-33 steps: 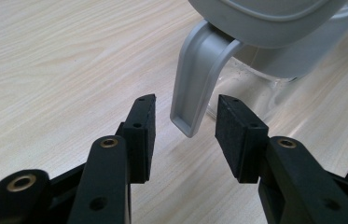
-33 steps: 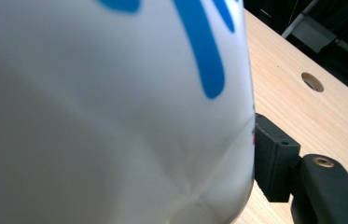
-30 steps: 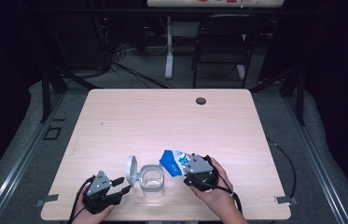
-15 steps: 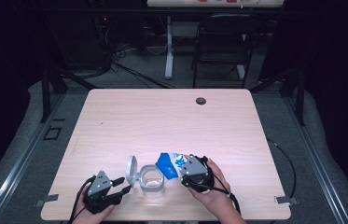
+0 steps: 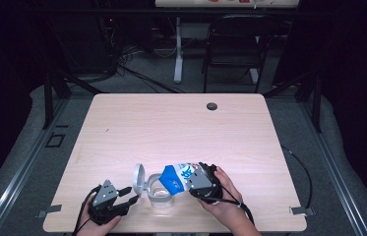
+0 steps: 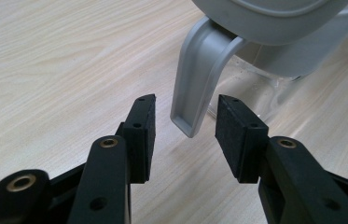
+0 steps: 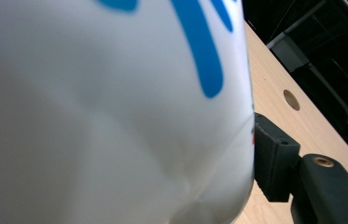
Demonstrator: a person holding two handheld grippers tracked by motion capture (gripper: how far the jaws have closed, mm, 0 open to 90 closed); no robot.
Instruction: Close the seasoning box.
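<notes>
Two tongs: right tongs clamp a blue-and-white pouch, print unreadable; left tongs gape apart.

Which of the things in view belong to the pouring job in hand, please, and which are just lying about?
In the job:
- blue-and-white pouch, tipped over the jug
- clear jug, lid open
- jug handle
- right hand-held gripper
- left hand-held gripper

Lying about:
- chair
- floor cables

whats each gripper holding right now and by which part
The right gripper clamps the blue-and-white pouch by its white end. The left gripper holds nothing; its open jaws flank the jug handle.
</notes>
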